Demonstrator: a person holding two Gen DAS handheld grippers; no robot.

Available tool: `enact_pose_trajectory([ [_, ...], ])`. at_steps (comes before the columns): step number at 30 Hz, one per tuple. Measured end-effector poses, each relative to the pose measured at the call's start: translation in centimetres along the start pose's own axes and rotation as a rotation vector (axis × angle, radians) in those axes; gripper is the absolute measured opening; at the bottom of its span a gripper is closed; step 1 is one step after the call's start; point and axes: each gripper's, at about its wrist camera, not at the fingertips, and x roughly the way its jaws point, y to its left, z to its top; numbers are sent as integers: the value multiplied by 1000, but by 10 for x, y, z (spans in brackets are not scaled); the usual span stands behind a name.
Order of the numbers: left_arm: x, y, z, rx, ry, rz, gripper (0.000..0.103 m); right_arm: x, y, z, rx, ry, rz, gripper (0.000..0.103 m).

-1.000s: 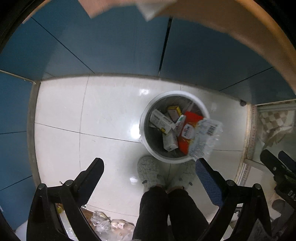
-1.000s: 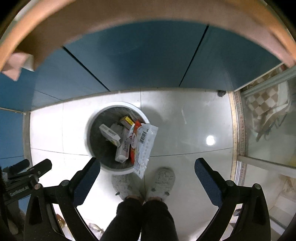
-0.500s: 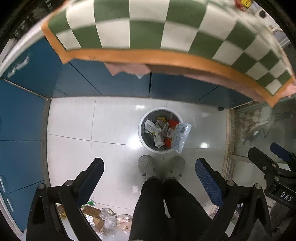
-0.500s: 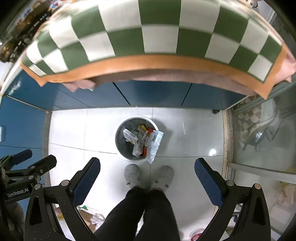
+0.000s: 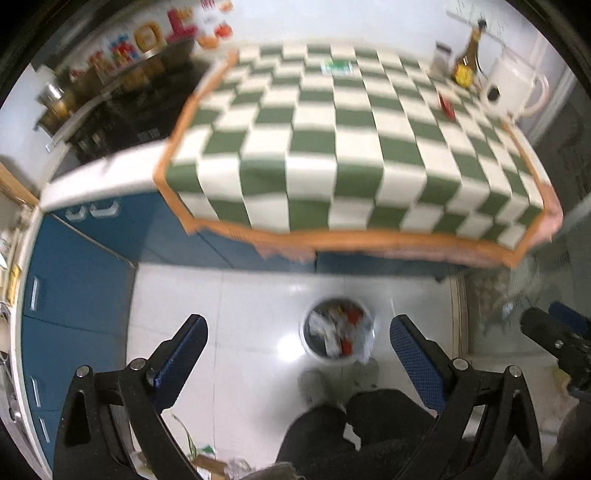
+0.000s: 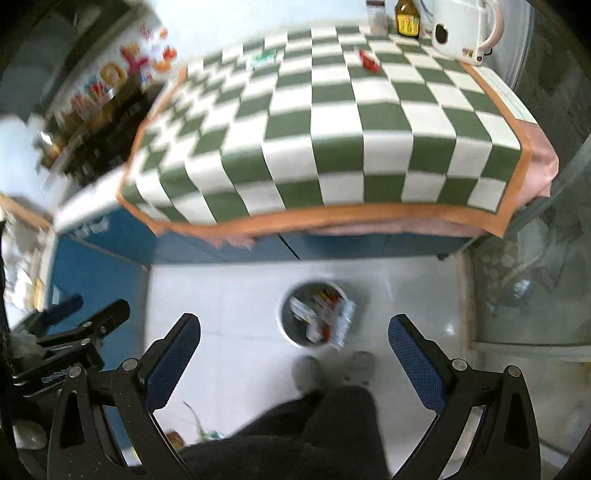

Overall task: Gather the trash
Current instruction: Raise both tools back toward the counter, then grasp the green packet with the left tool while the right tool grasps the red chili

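Observation:
A white trash bin point(image 5: 314, 350) full of wrappers and boxes stands on the white tile floor far below both grippers; it also shows in the right wrist view point(image 6: 286, 330). A green-and-white checkered table point(image 5: 351, 147) holds a red wrapper point(image 5: 446, 105) and a green packet point(image 5: 337, 67); the red wrapper point(image 6: 369, 61) and the green packet point(image 6: 263, 57) also show in the right wrist view. My left gripper point(image 5: 297, 347) is open and empty. My right gripper point(image 6: 293, 343) is open and empty, high above the floor.
A white kettle point(image 6: 463, 26), a brown bottle point(image 6: 406, 16) and a jar stand at the table's far right. Blue cabinets point(image 5: 74, 288) line the left. The person's legs and slippers point(image 6: 308, 369) stand by the bin. Loose trash point(image 5: 207, 458) lies on the floor at the lower left.
Both grippers have risen fast from just above the bin to above table height. The tabletop and its items have come into view. Both stay open.

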Motion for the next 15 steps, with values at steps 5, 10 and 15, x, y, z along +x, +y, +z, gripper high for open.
enact_pose_trajectory([
  [5, 2, 1, 59, -26, -121, 75, 101, -3, -4, 63, 11, -96, 2, 103],
  [10, 39, -3, 125, -95, -84, 138, 102, 32, -29, 161, 26, -126, -28, 103],
  [15, 105, -27, 220, -190, 14, 126, 102, 96, -77, 287, 61, -133, -82, 103],
])
